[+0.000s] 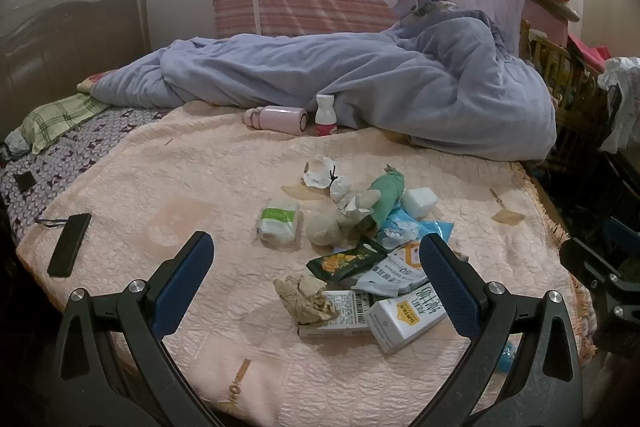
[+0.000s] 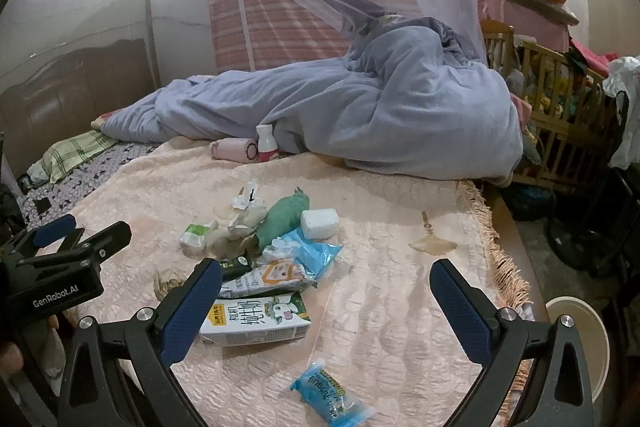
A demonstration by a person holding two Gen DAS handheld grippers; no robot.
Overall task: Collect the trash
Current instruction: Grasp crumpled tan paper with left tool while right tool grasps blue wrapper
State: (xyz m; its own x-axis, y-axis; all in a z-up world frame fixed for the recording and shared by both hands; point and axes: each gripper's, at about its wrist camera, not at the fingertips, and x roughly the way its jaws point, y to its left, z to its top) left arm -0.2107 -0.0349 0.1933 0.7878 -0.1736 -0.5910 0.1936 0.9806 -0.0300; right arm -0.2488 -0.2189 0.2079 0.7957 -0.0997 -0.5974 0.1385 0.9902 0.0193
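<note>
Both pairs of fingers are spread wide and nothing is held. Between the fingers of the left gripper [image 1: 316, 263] a crumpled brown paper [image 1: 306, 297] is framed, at the near edge of the trash pile [image 1: 360, 227] on the pink bedspread [image 1: 168, 179]. It is probably best pinched first, low at its middle, so the milk carton [image 1: 404, 315] beside it is not dragged. The right gripper [image 2: 326, 295] is held level over bare bedspread, near a blue wrapper [image 2: 332, 397].
</note>
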